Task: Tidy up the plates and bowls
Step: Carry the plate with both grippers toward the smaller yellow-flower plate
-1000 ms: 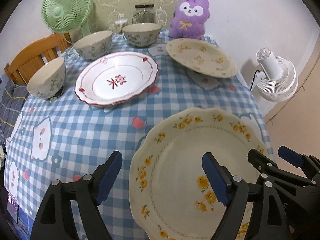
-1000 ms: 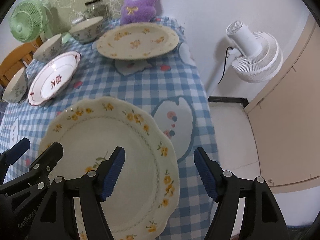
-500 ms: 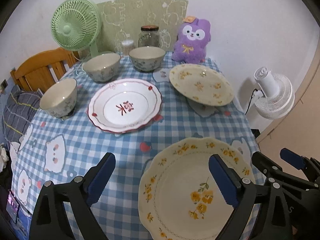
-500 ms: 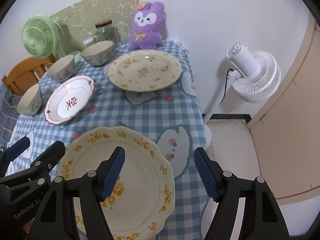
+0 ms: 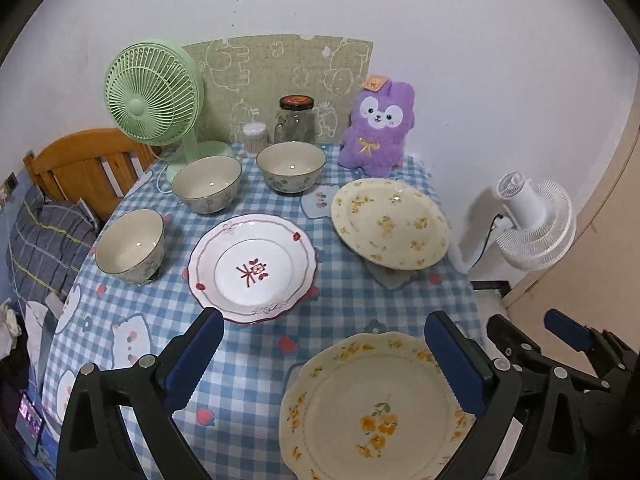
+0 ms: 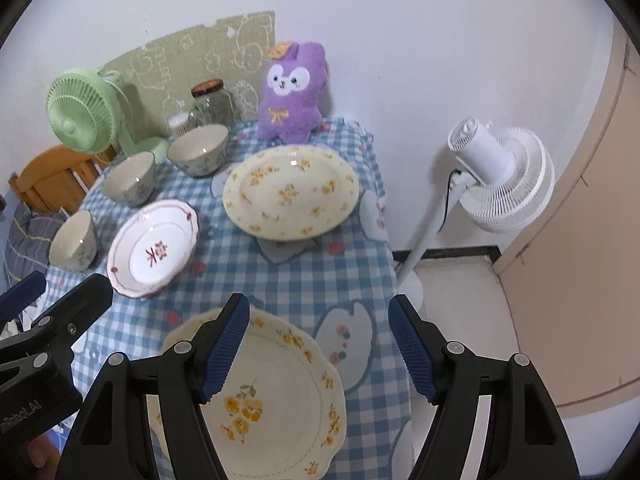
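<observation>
The left gripper (image 5: 320,356), jaws just widened and empty, and the right gripper (image 6: 320,344), also spread and empty, hang above the scalloped cream plate with yellow flowers (image 5: 372,408) at lower centre of the checked tablecloth (image 5: 248,360); it sits at the edge, so a clumsy pinch could tip it off

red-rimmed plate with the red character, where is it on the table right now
In the left wrist view the red-rimmed plate lies flat mid-table, between the nearest bowl on its left and the oval yellow-flowered plate on its right.
</observation>
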{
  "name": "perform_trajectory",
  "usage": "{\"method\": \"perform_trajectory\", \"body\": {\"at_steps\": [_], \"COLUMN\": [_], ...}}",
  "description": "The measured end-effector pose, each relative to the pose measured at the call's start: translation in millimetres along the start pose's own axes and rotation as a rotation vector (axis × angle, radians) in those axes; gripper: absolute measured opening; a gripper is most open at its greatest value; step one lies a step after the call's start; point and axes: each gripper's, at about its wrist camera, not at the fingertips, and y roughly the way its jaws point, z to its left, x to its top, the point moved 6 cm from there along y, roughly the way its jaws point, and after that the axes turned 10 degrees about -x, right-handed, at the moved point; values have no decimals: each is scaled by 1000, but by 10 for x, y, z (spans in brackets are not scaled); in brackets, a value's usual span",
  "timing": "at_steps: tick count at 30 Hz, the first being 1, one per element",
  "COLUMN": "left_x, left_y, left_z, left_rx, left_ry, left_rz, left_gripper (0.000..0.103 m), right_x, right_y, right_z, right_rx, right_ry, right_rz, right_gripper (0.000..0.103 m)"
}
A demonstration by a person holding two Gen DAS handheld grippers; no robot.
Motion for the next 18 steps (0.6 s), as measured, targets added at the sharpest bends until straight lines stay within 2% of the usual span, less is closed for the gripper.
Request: {"method": "perform_trajectory", "body": {"at_steps": [3,7,10,18], "left_x": [84,217,328,611], "left_y": [-46,-64,-50,21], "left_z": [-26,-57,-69,-113], "left_rx": [-2,10,22,46], "left_ry": [4,21,15,21], "left_rz": [-8,-26,-33,-71], "left_gripper": [102,102,101,102], "right_x": [143,426,584,885], "right_y": [-75,-193,-246,-157], "right_z": [-29,-58,-72,-121], "right_rx": [8,-46,-27,-26], "right_ry": [7,-13,-16,-25], "right_rz": [-21,-88,-118,-144], "right_gripper": [75,75,75,75]}}
